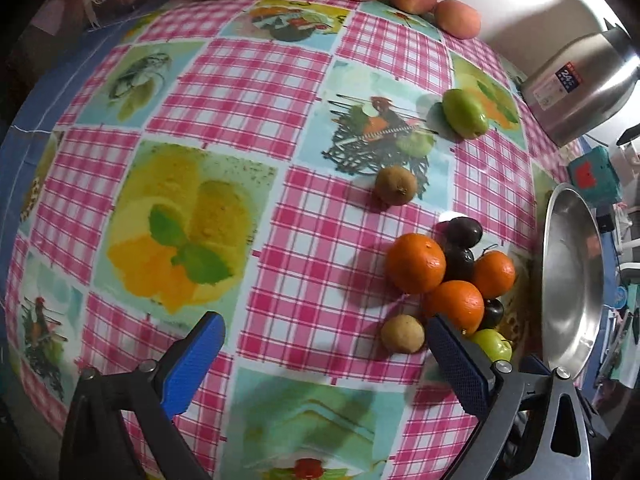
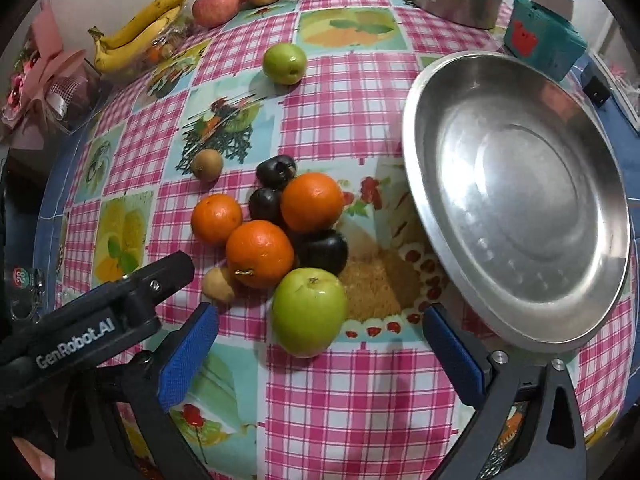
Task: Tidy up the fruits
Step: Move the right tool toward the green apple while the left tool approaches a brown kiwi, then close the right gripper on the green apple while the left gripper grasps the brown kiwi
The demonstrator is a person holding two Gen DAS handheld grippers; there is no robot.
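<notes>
Both the left gripper [image 1: 324, 354] and right gripper [image 2: 320, 344] are held released and empty above the tablecloth [image 2: 360, 400], where oranges [image 2: 312, 202], plums [image 2: 322, 252] and a green apple [image 2: 310, 312] are clustered beside a steel plate [image 2: 520, 200].

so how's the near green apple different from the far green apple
The near green apple sits against the fruit pile, touching an orange and a dark plum; the far green apple sits alone on the tablecloth. The near one lies between the right gripper fingers; the far one lies well beyond them. Both are plain green, round and whole.
</notes>
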